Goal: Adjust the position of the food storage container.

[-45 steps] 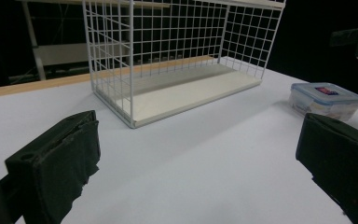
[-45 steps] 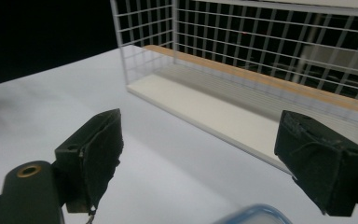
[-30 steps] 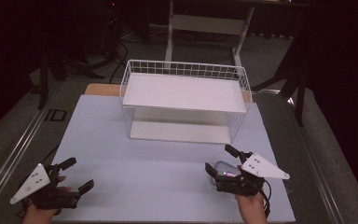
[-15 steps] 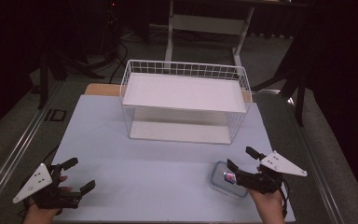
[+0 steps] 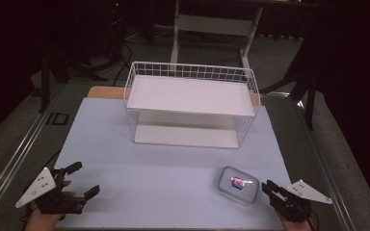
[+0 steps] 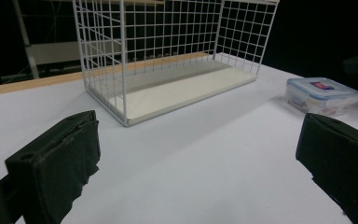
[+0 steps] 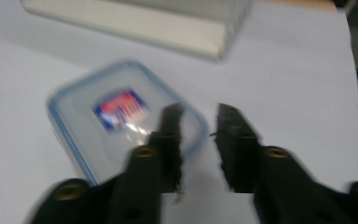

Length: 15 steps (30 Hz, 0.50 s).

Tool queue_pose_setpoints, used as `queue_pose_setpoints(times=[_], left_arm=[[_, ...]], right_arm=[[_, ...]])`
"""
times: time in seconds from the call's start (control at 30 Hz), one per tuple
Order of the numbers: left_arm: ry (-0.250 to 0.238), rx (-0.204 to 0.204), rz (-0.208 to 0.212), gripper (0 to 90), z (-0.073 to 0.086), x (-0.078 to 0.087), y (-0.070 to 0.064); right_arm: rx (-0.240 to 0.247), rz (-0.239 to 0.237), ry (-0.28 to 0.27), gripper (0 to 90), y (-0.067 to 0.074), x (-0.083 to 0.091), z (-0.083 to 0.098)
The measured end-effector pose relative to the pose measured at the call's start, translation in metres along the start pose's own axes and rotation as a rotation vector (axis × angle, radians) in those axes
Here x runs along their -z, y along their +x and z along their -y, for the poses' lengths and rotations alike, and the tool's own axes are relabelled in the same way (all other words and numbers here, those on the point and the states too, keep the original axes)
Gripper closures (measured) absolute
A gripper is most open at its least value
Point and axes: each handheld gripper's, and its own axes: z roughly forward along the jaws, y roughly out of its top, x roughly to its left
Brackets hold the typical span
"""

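A white-topped table (image 5: 173, 183) carried a white wire basket rack (image 5: 192, 108) with a flat shelf, set at the far side, apparently to leave working room in front. A clear, rounded plastic container (image 5: 238, 184) with a blue-rimmed lid and a small label lay near the right front corner. Just beside it, the right hand-held gripper (image 5: 273, 190) had just narrowed its jaws on nothing; the left hand-held gripper (image 5: 82, 179) rested spread wide.
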Motion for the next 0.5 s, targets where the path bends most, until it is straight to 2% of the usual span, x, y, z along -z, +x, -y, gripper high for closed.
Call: queue_pose_setpoints(times=[0.07,0.27,0.37,0.5], left_arm=[[0.002,-0.003,0.002,0.6,0.0,-0.001,0.0],[0.01,-0.006,0.006,0.6,0.0,-0.003,-0.001],[0.013,-0.009,0.006,0.7,0.0,-0.003,-0.001],[0.015,-0.012,0.007,0.6,-0.001,-0.003,-0.002]], right_arm=[[-0.011,0.002,0.034,89.8,-0.003,0.001,0.009],[-0.024,-0.008,0.125,90.0,-0.001,-0.01,0.033],[-0.031,-0.03,0.146,90.0,0.001,-0.018,0.037],[-0.022,-0.052,0.158,90.0,0.004,-0.028,0.033]])
